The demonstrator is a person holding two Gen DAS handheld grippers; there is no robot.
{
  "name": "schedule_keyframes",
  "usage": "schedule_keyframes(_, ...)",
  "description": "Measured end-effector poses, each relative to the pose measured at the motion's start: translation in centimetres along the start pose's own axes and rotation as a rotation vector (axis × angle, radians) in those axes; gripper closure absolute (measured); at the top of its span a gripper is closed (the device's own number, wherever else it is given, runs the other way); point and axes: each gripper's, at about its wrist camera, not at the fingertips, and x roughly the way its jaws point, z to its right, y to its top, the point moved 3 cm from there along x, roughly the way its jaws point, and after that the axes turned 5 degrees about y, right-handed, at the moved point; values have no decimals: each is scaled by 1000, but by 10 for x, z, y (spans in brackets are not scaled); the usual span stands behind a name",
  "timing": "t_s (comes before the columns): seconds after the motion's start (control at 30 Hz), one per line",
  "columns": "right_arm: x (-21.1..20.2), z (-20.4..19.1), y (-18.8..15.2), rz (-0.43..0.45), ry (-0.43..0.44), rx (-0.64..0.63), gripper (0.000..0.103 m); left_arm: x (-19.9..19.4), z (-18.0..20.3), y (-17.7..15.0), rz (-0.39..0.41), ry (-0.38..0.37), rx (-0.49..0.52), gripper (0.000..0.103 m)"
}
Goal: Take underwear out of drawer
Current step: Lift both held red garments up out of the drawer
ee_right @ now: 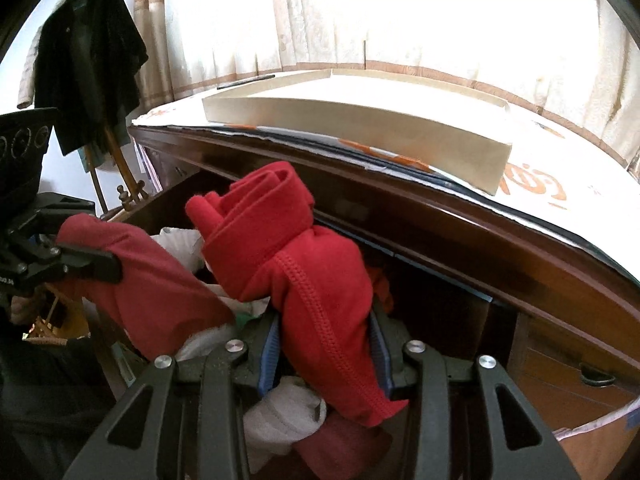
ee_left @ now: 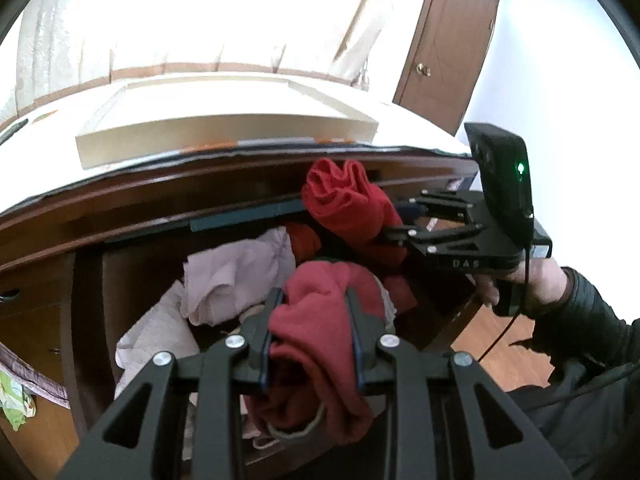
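Lifting out: left gripper [ee_left: 314, 320] pinching dark red underwear [ee_left: 320, 344], right gripper [ee_right: 324, 340] pinching bright red pair [ee_right: 304, 264]; both probably clear of the drawer [ee_left: 92, 280]. Next: carry to tray [ee_left: 224, 136], 12 o'clock.

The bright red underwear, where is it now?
The bright red underwear is pinched in the right tongs, above the open drawer.

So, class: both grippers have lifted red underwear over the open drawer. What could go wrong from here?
1. The left gripper pinches only a fold of the dark red underwear; its hanging part may snag in the drawer.
2. The bright red underwear bulges above the right gripper and may slip.
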Motion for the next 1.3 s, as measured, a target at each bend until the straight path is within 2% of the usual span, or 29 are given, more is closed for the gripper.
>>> schedule_keyframes(0.17,0,1,1,13,9,9,62,-6,-4,3,54,25,-9,76)
schedule_keyframes(0.6,-2,2,-1,46,26,19,61,-16,-11,6,118,40,-29,76)
schedule_keyframes(1.3,-15,-6,-3,115,4,-18,61,-28,-19,11,227,44,-46,76)
